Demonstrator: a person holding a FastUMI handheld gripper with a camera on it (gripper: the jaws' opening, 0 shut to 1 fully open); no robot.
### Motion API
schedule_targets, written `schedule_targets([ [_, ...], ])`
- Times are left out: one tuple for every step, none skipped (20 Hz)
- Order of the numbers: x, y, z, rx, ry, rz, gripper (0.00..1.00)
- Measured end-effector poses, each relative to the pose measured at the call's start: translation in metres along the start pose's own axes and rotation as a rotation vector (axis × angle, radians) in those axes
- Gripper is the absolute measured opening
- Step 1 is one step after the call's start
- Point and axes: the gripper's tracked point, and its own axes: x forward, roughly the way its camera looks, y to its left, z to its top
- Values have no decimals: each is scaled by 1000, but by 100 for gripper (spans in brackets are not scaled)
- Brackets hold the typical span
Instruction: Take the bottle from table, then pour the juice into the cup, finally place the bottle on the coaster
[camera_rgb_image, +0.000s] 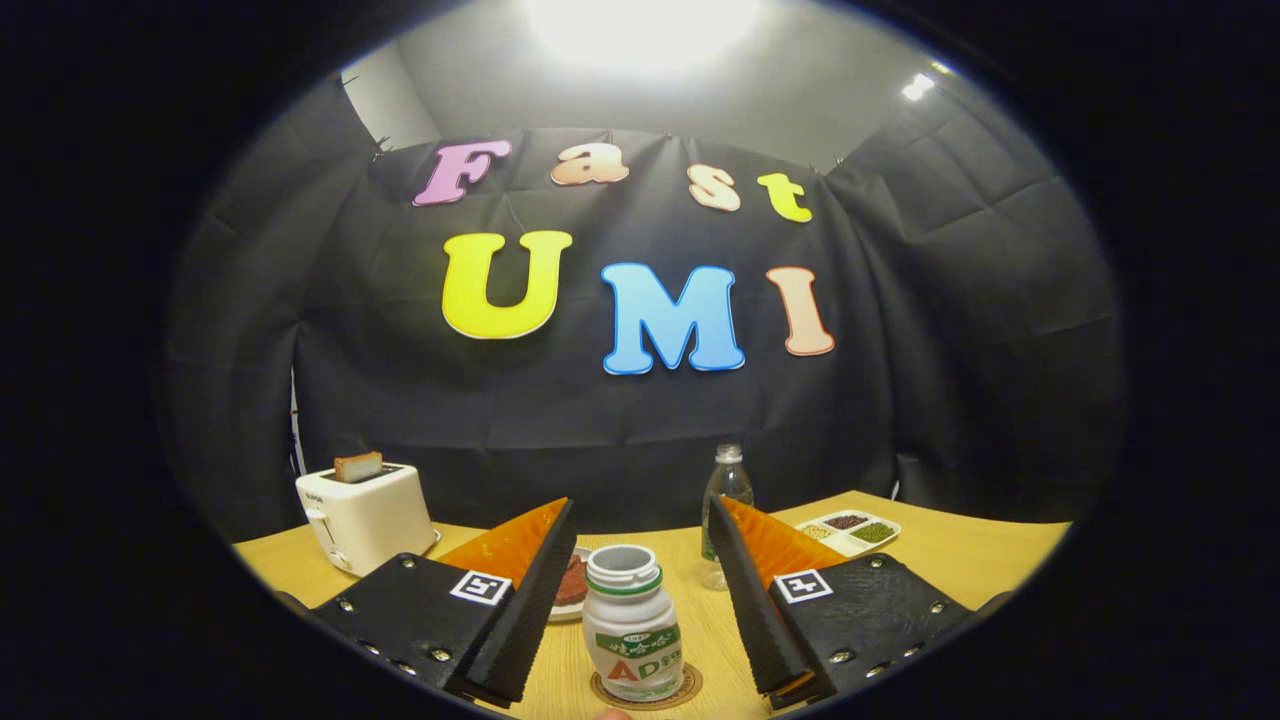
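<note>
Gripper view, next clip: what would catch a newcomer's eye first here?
The small white bottle stands uncapped on a round coaster, right between the open fingers of the hand-held gripper, which do not touch it. Beyond the fingers on the wooden table stand a white toaster with a slice sticking out, a clear water bottle, and a divided tray of beans.

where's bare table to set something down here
Bare wood lies behind the toaster, and right of the tray. Crowded between the open gripper fingers: bottle on coaster, plate and water bottle beyond.
</note>
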Motion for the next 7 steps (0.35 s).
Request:
schedule_targets([
  [-5, -3, 12, 1, -16, 0, 81],
  [-9, -7, 23, 4, -32, -2, 81],
  [-15, -9, 31, 9, -49, -3, 81],
  [-19, -12, 41, 17, -63, -3, 81],
  [-21, -16, 48, 27, -77, -3, 81],
  [-24, -18, 54, 35, -88, -2, 81],
  [-27, -22, 59, 42, -95, -5, 81],
])
